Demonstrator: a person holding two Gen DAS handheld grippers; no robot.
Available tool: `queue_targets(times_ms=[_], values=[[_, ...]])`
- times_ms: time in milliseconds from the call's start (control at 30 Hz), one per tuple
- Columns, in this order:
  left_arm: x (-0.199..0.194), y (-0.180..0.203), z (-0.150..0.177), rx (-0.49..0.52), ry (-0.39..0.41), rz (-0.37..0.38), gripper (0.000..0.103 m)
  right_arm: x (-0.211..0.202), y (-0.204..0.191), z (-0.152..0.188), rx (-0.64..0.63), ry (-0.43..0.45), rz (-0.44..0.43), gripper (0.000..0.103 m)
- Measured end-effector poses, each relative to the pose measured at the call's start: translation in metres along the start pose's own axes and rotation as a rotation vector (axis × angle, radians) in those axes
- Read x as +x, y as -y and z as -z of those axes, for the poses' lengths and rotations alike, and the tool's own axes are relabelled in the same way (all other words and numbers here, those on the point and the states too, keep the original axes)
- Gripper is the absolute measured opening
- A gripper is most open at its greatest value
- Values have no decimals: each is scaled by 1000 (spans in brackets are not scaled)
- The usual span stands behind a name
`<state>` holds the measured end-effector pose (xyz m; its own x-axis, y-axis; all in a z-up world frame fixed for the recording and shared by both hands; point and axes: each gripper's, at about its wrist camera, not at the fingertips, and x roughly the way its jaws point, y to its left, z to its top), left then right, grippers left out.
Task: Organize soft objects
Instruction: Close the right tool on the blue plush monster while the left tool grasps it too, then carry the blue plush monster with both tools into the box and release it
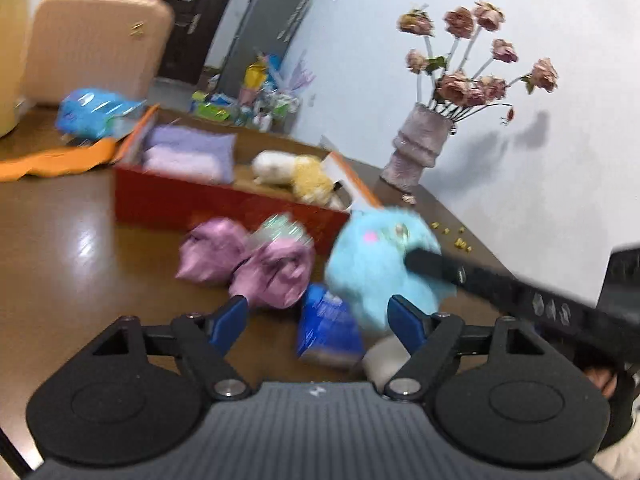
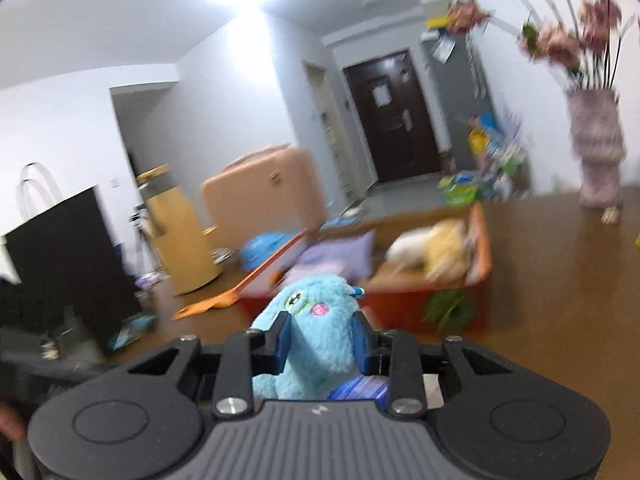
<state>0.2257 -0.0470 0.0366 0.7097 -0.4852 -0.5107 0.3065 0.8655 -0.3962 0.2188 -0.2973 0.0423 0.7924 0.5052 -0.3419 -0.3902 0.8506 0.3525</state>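
My right gripper (image 2: 322,340) is shut on a fluffy light-blue plush toy (image 2: 316,320), its blue pads pressing both sides. In the left wrist view the same blue plush (image 1: 380,264) hangs above the brown table with the right gripper's black finger (image 1: 432,264) against it. My left gripper (image 1: 318,318) stands open and empty, just short of a pink crumpled soft bundle (image 1: 248,264) and a blue packet (image 1: 328,328). Behind them stands a red cardboard box (image 1: 192,200) holding a purple pillow (image 1: 188,152) and a white-and-yellow plush (image 1: 296,174).
A vase of dried pink roses (image 1: 420,144) stands at the table's back right by the wall, with small yellow bits (image 1: 460,240) scattered near it. A blue plastic bag (image 1: 96,112) and an orange cloth (image 1: 52,160) lie left of the box. A peach suitcase (image 1: 96,44) stands behind.
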Motion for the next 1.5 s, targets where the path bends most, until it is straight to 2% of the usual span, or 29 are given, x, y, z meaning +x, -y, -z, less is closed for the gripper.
queue_targets(times_ms=[133,200,267,333,400,533,600,667,700,733,767,800,1000,1133,1333,1400,1500], values=[[-18,-23,25,-63,-45,-3,79,3,-13,44,86,-100,-45,31],[-20,-31,34,-94,-69,-7,78,11,-18,62,115,-156,-26,32],[-22,-35,41,-100,-81,-16,78,17,-24,74,119,-191,14,38],[-22,-35,46,-88,-85,-20,78,16,-27,76,99,-205,39,39],[-22,-35,50,-89,-89,-9,78,10,-29,76,76,-193,55,48],[-13,-33,56,-89,-122,10,78,-2,-29,76,84,-172,76,48],[-9,-34,57,-95,-130,22,74,-1,-28,77,92,-172,84,47],[-6,-35,57,-99,-136,42,56,2,-26,79,97,-185,80,47],[-4,-35,57,-102,-139,50,51,3,-26,80,101,-193,79,45],[-2,-36,56,-106,-142,61,40,5,-25,81,106,-197,76,43],[0,-37,56,-106,-144,70,34,7,-25,81,114,-200,66,36],[1,-36,56,-103,-144,73,34,7,-24,81,125,-200,51,32],[1,-36,50,-105,-127,96,31,9,-23,76,121,-203,44,30],[-1,-31,22,-77,-65,138,31,6,-25,51,92,-140,33,30],[46,-13,-71,3,14,177,31,31,-4,-35,-33,-50,55,30],[78,-11,-101,15,-4,169,31,51,16,-64,-26,-65,65,30],[137,-18,-135,-31,-91,171,31,89,49,-97,-20,-119,105,30]])
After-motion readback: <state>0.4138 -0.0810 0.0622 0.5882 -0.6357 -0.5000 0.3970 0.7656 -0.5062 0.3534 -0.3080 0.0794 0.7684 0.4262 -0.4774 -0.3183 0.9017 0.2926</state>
